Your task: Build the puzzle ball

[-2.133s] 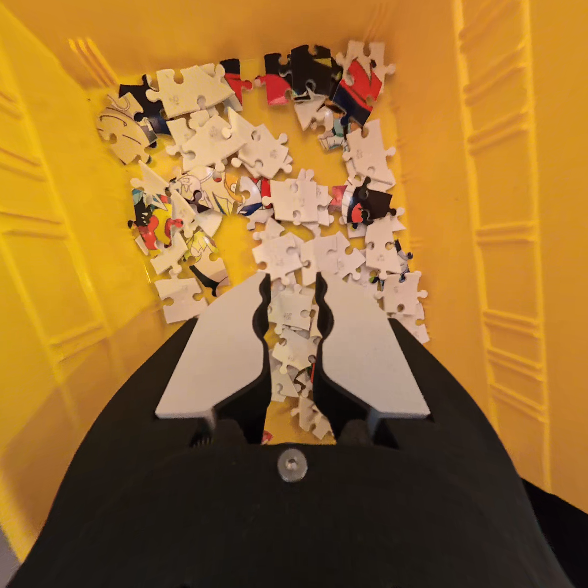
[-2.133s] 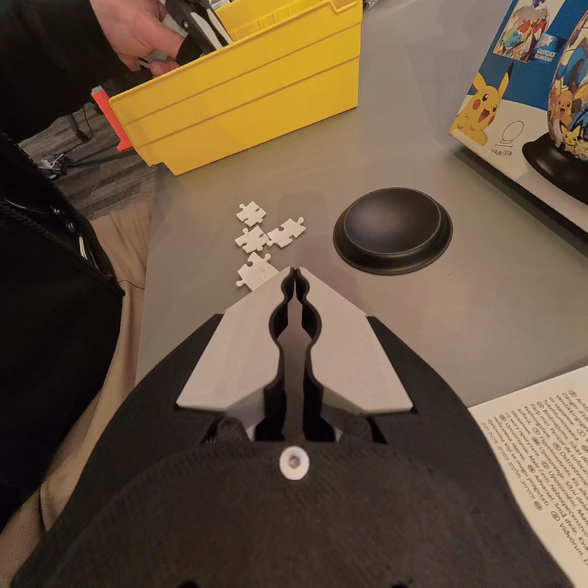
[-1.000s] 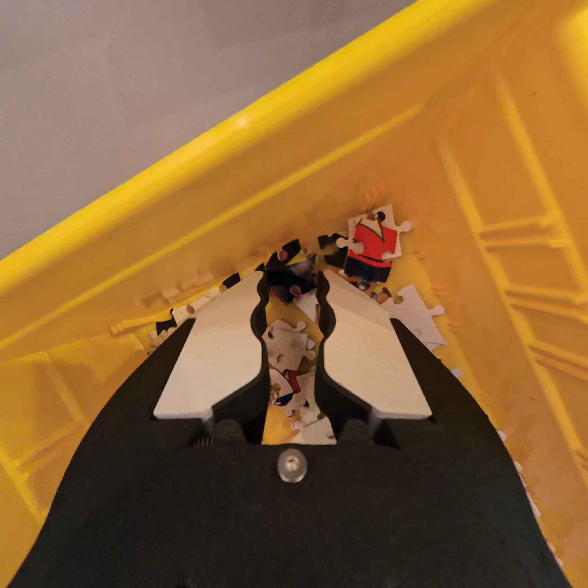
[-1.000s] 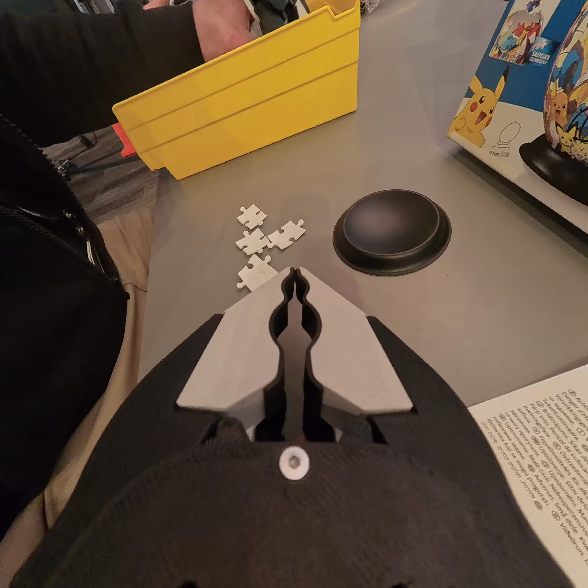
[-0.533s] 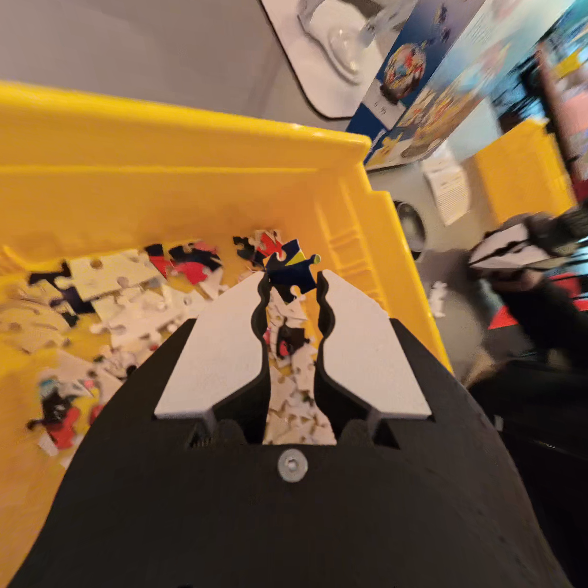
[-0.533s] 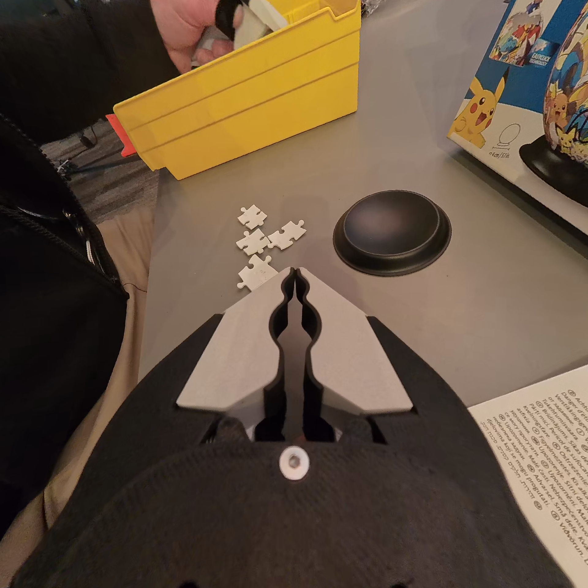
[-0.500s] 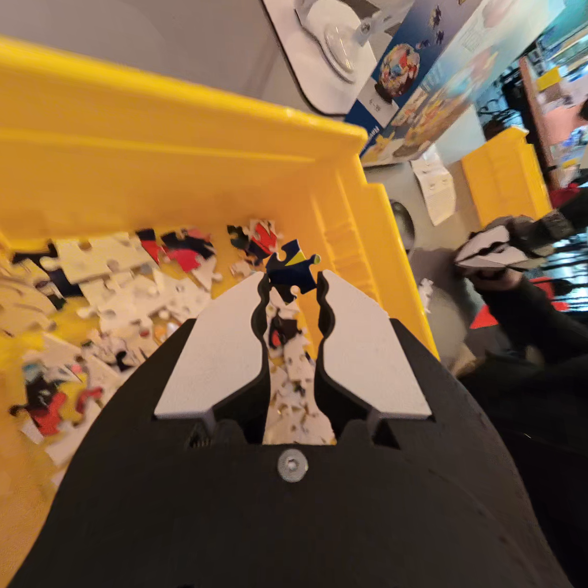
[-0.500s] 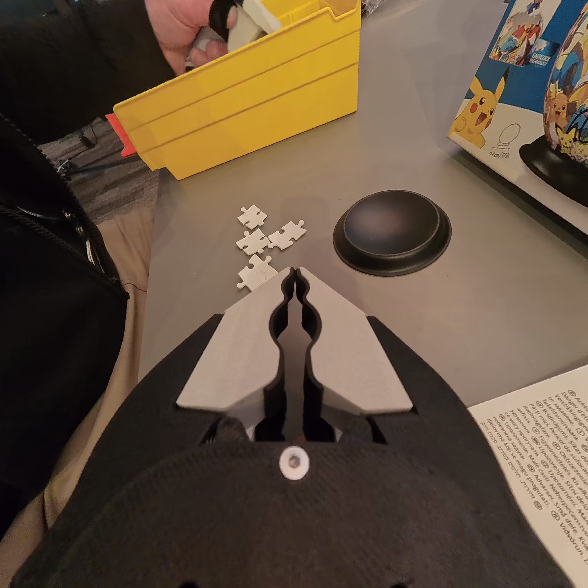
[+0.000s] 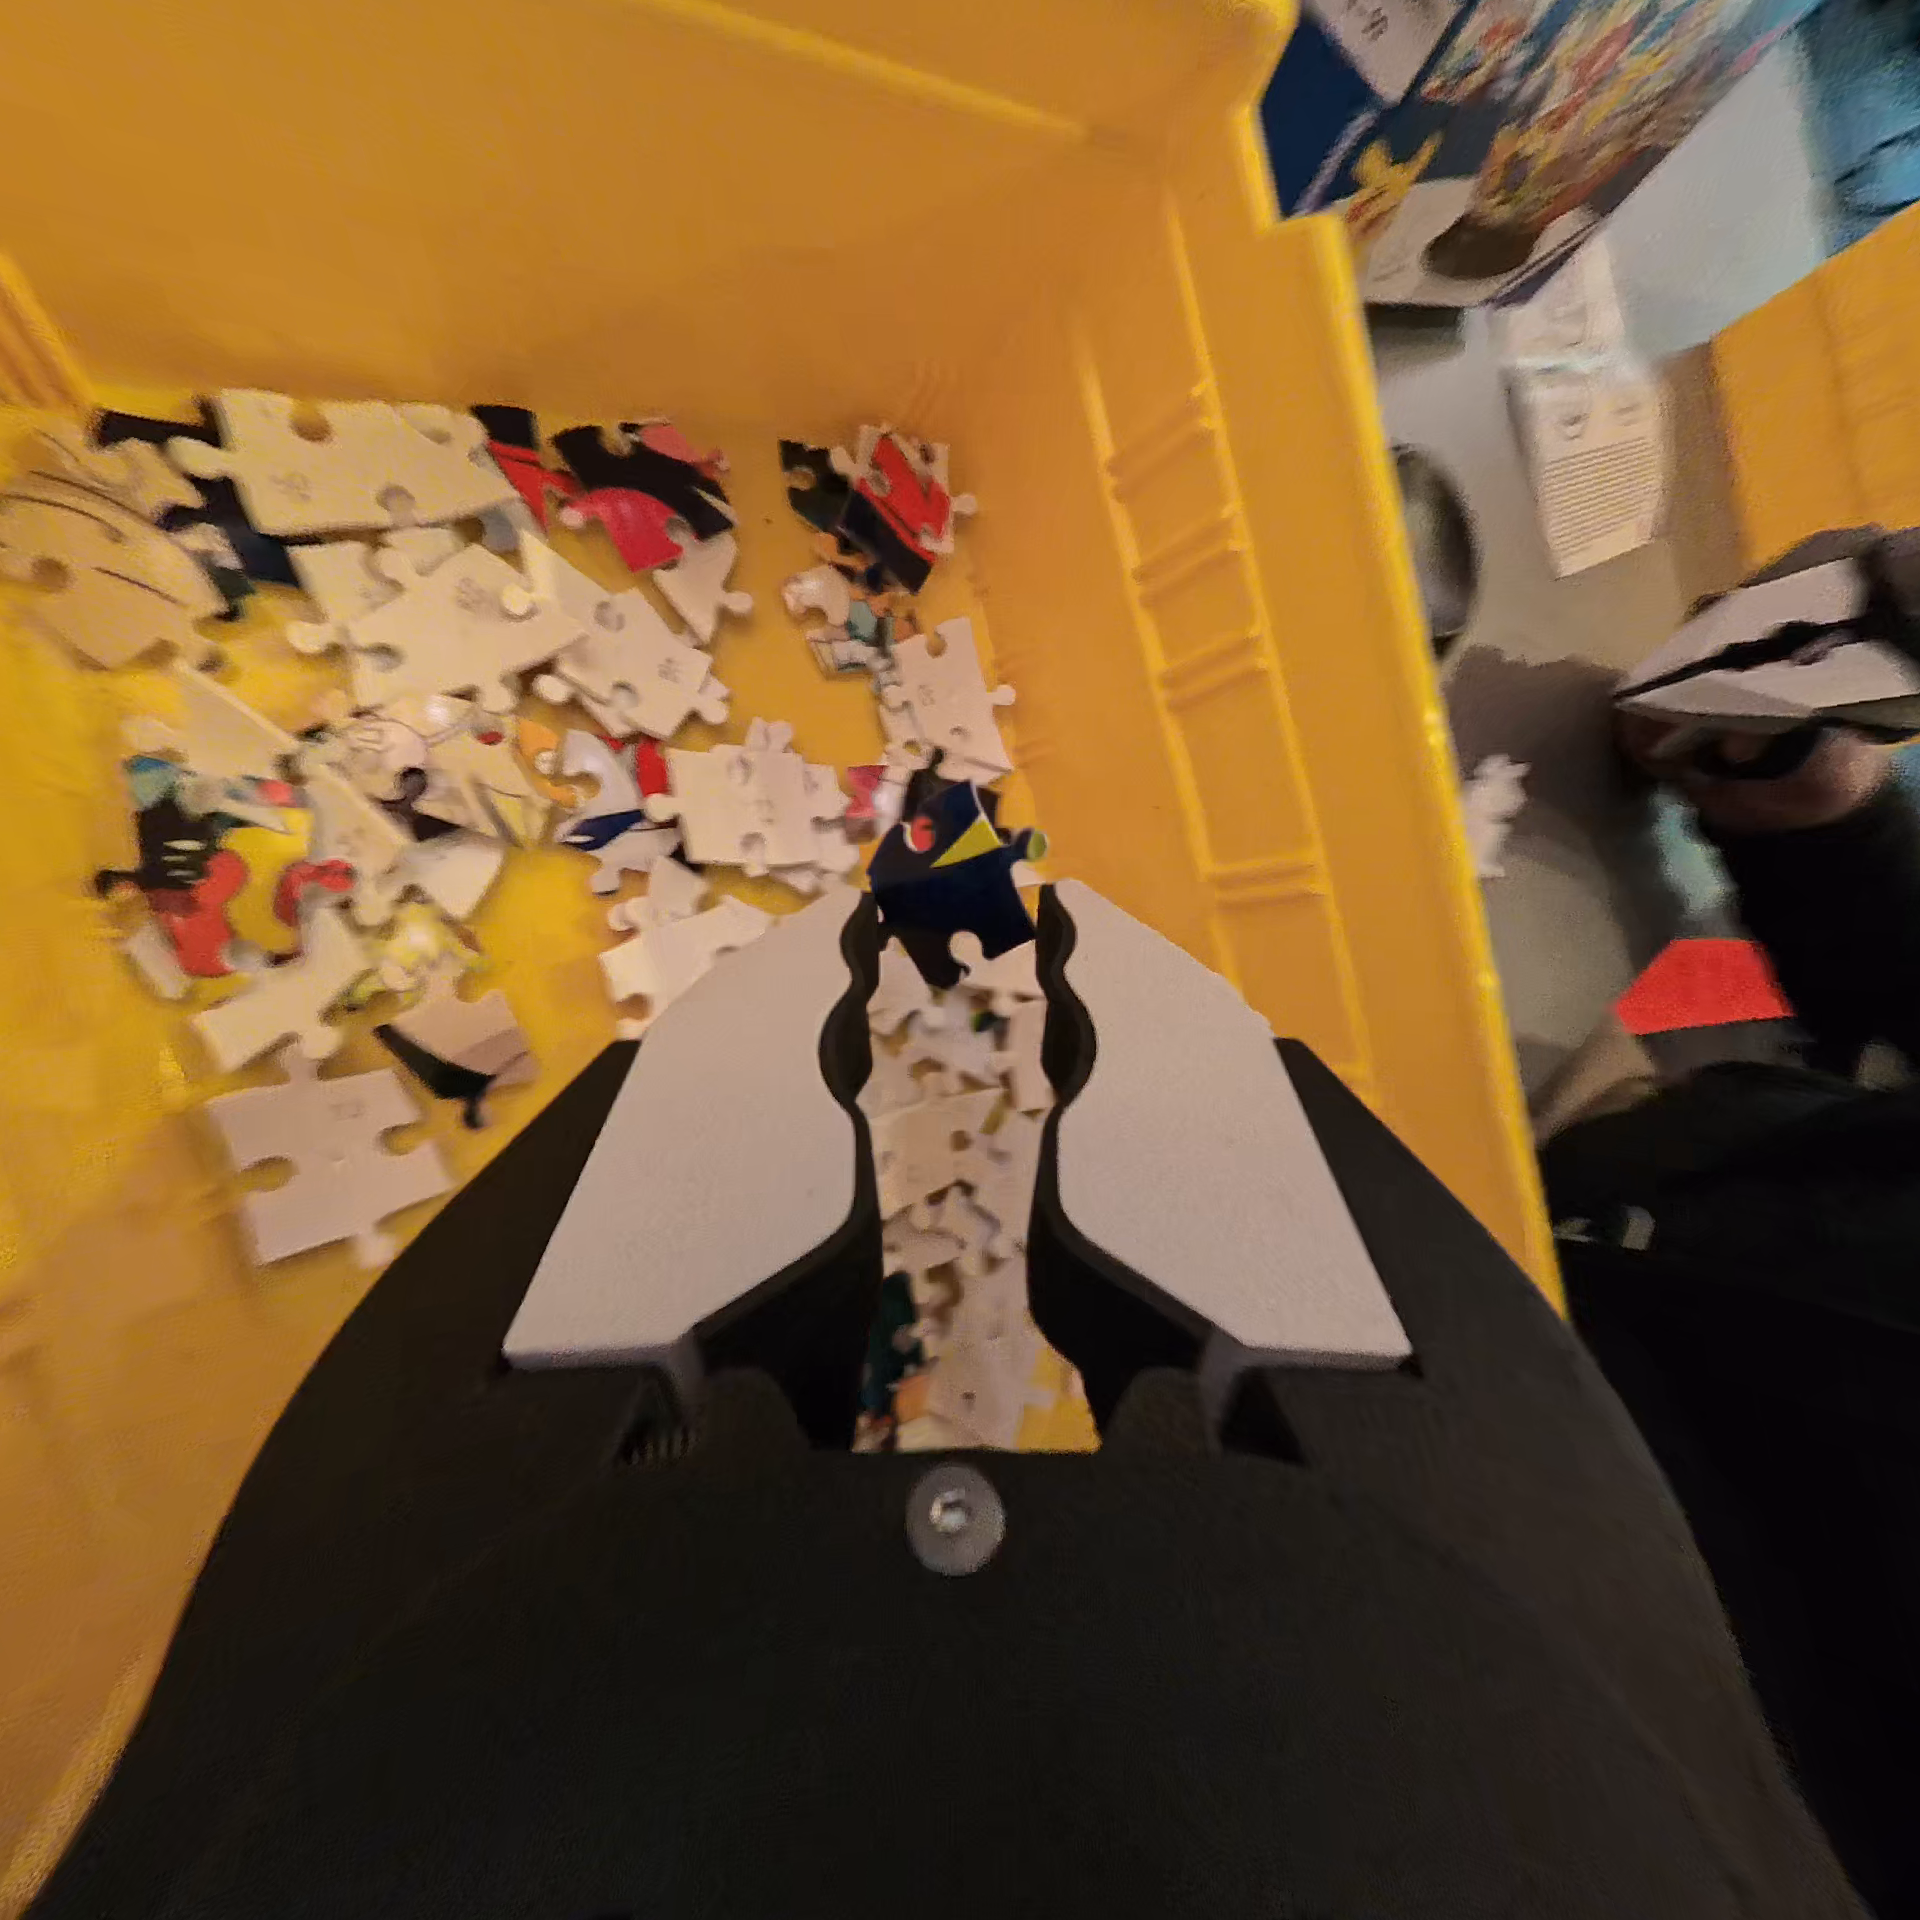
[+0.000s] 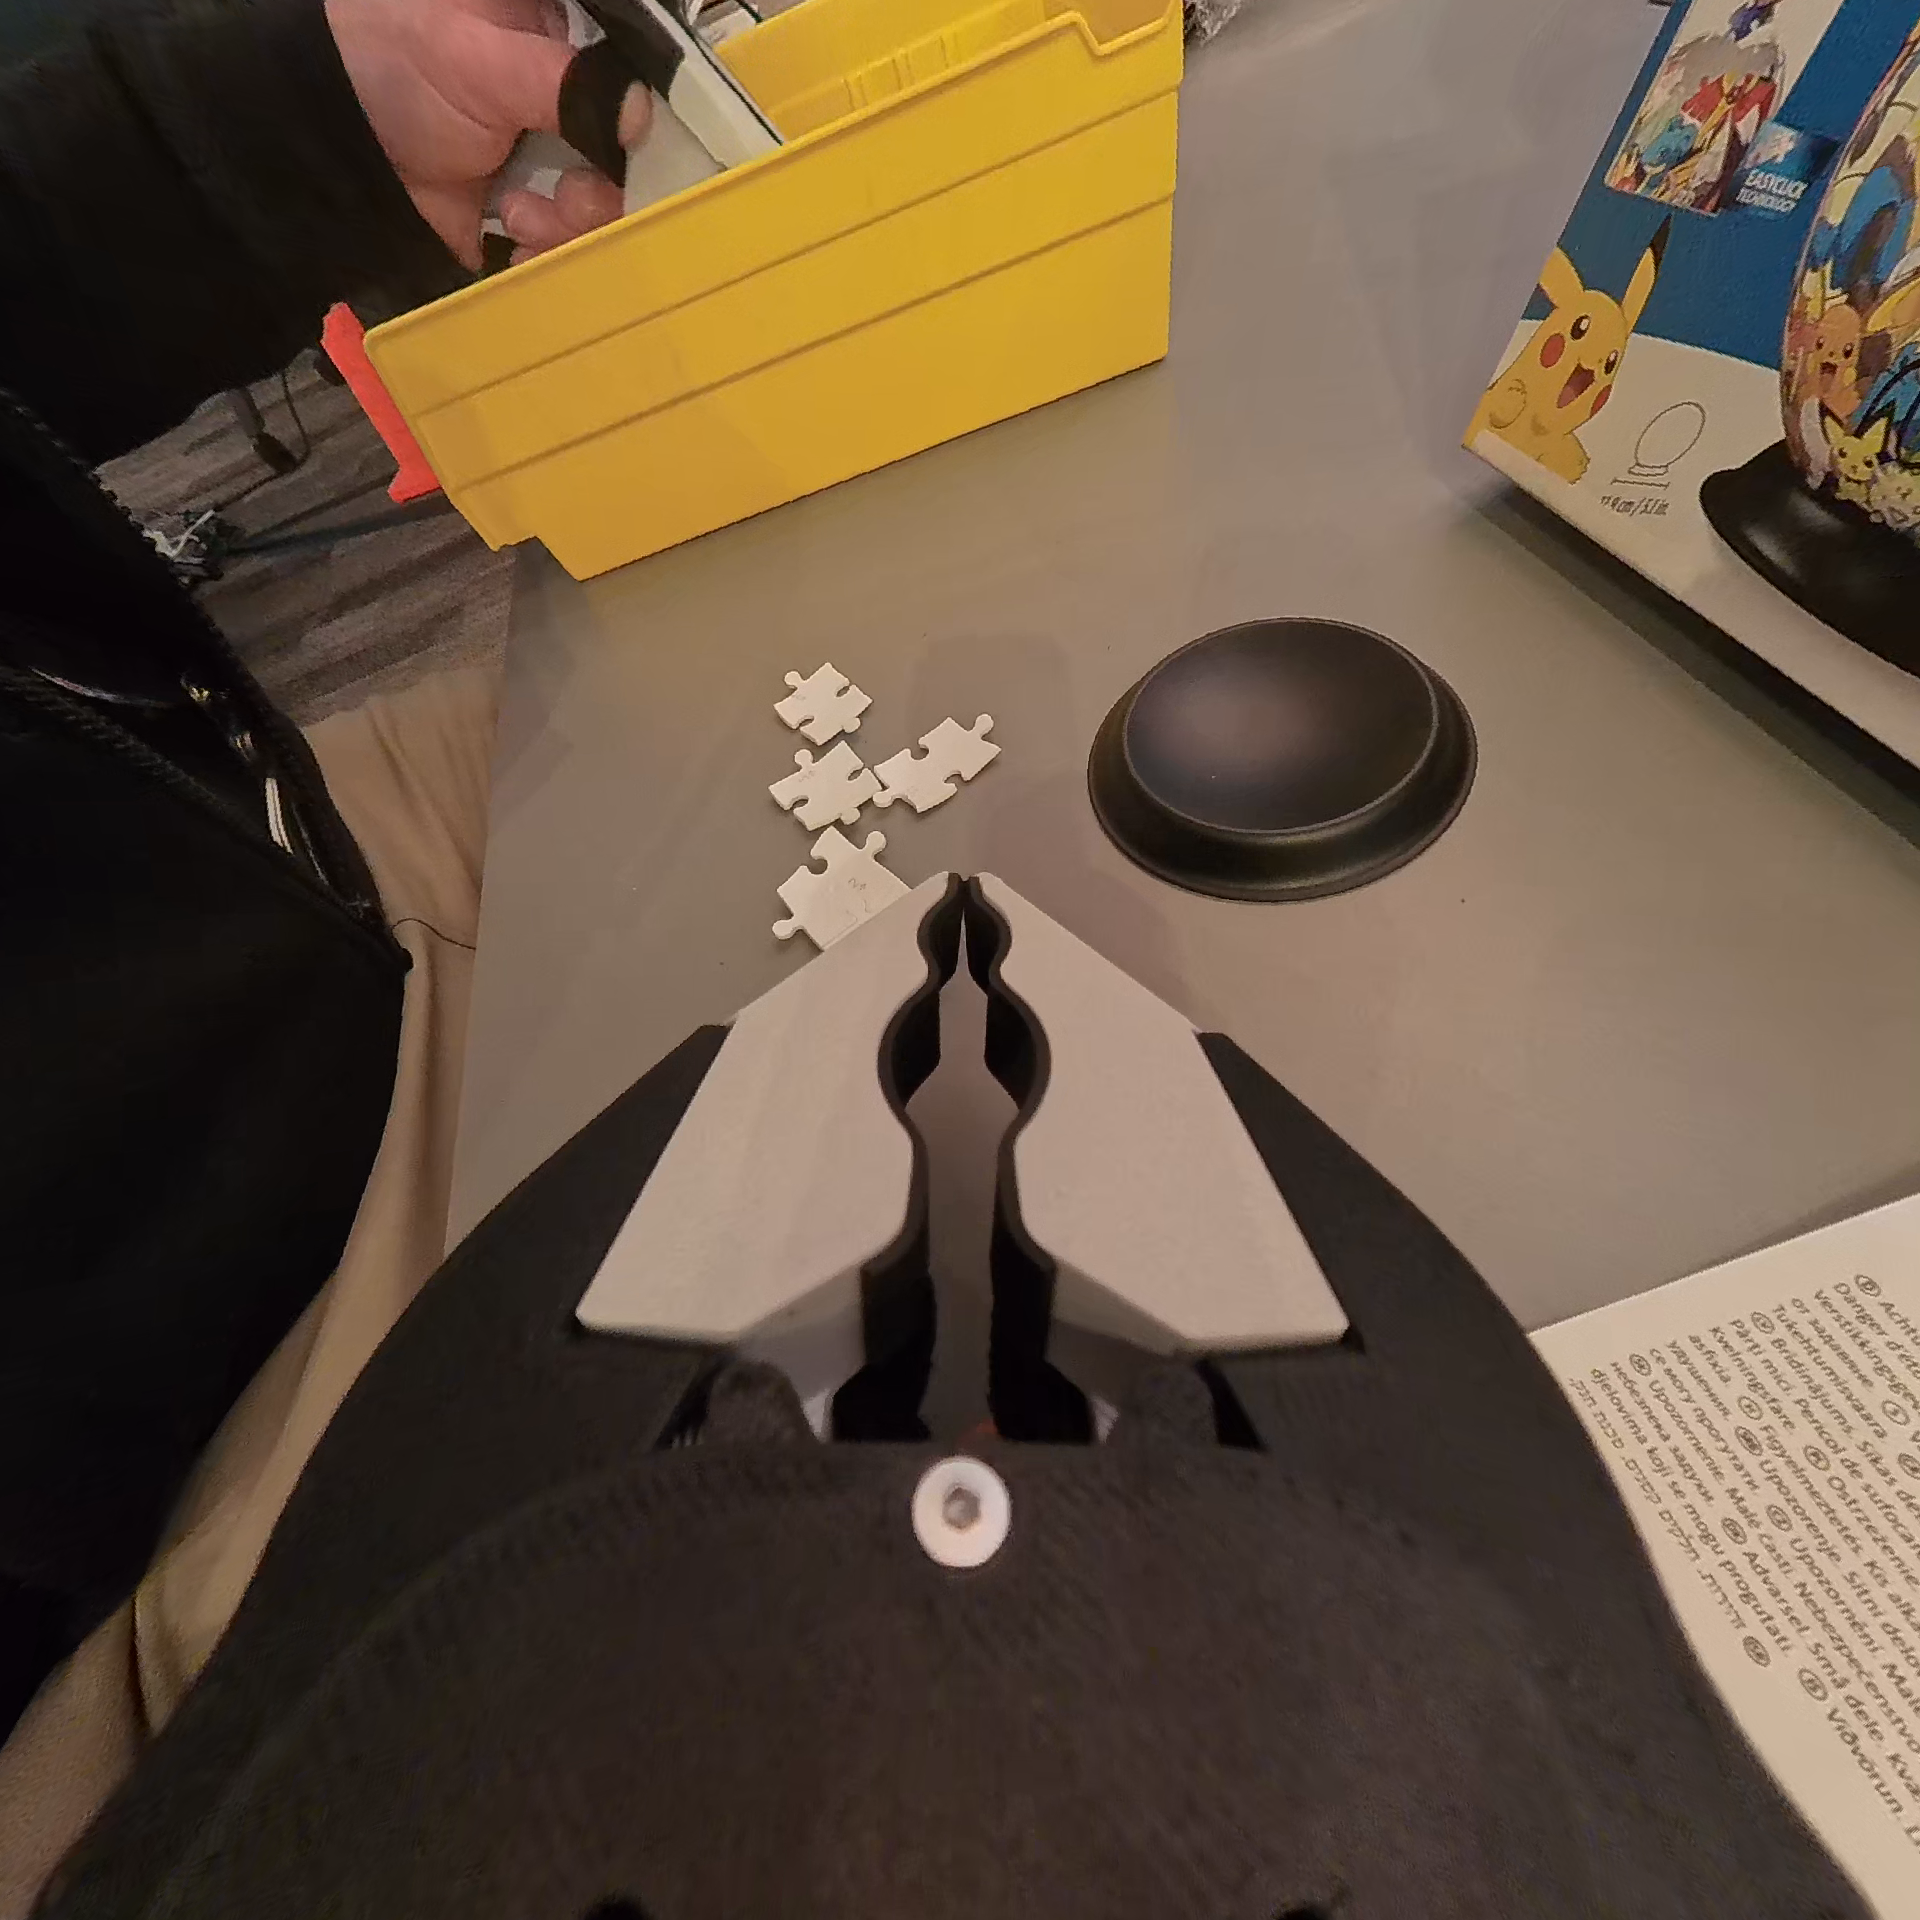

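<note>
So the left gripper [image 9: 956,914] is hanging over the yellow bin [image 9: 1226,727] with its jaws pinching a dark blue puzzle piece [image 9: 951,894] right at the tips, held clear above the loose pieces [image 9: 436,644] lying in the bin, probably so it comes out without dragging others along. The right gripper [image 10: 961,896] is just sitting low over the grey worktop [image 10: 1558,1039], jaws closed tip to tip with nothing in them, I'm guessing waiting its turn. Four white pieces [image 10: 847,774] are lying face down just ahead of it, the nearest one partly tucked under its tip, and the black round stand [image 10: 1283,758] is sitting beside them to the right, empty, so no ball yet. Further right there's the puzzle box [image 10: 1662,312] and a printed sheet [image 10: 1766,1455]. The bin's tall wall is standing between the held piece and the worktop, so that's what needs clearing.
</note>
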